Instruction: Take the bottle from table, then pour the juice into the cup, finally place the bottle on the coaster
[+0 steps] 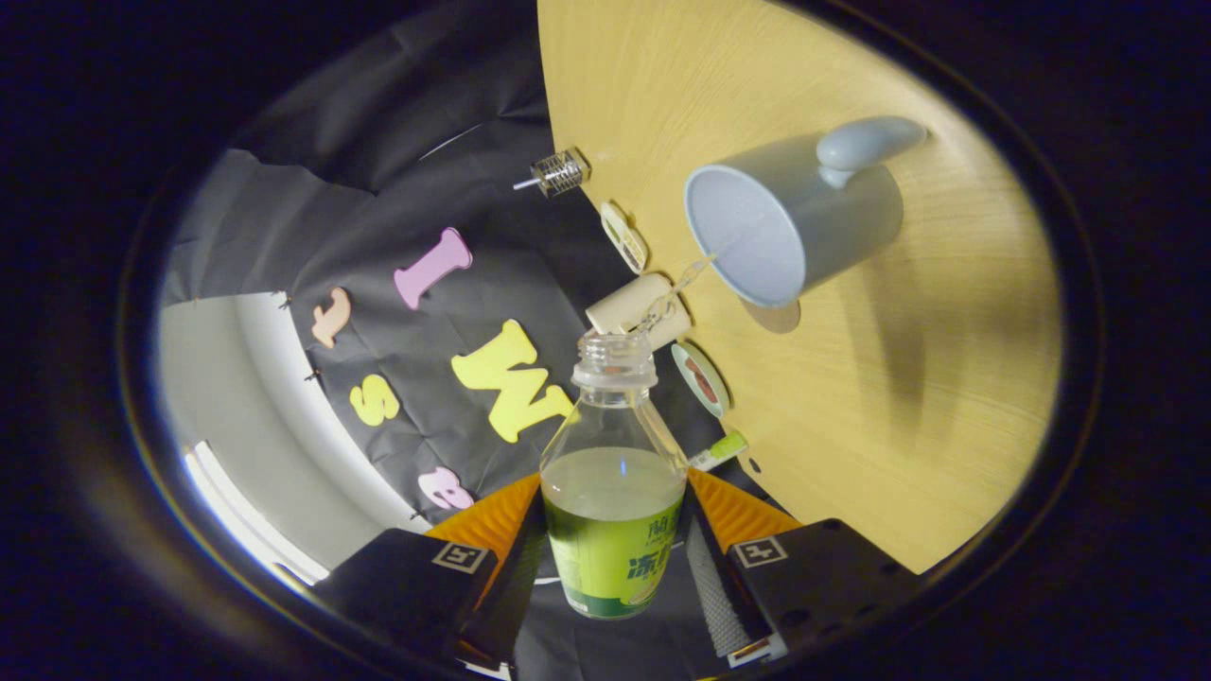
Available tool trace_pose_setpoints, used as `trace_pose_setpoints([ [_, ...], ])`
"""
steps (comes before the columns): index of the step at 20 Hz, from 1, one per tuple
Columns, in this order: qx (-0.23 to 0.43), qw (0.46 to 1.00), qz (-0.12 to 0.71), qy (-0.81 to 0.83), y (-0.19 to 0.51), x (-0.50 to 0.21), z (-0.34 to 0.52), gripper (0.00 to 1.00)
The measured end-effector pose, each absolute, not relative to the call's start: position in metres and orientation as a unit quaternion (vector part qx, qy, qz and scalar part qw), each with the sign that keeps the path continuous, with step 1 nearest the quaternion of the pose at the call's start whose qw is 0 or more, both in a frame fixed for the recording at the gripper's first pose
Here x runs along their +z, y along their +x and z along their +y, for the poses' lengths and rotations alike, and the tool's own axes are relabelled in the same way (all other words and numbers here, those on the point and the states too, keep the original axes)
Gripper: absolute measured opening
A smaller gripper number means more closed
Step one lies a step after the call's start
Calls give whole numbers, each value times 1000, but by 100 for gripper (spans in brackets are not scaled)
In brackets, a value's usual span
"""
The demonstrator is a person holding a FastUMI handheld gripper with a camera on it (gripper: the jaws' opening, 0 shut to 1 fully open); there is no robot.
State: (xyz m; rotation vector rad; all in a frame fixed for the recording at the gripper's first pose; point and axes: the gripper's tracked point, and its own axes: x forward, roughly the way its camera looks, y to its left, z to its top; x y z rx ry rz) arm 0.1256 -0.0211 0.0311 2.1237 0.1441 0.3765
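Clear plastic bottle [613, 473] with a green label is sitting clamped between both fingers of the gripper [613, 558], tilting and streaming thin juice toward the pale blue handled cup [790, 222] on the wooden table [899, 397].

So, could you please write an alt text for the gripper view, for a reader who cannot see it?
The gripper, its jaws shut on an uncapped bottle, tips it so a thin stream of juice runs into a pale blue cup on the wooden table. Small items, including a round coaster, line the table's edge near the bottle's mouth.
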Motion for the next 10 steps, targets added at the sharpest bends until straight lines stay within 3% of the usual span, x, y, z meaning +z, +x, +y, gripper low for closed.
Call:
trace_pose_setpoints([
  [10,158,426,44,890,123,57,-35,79],
])
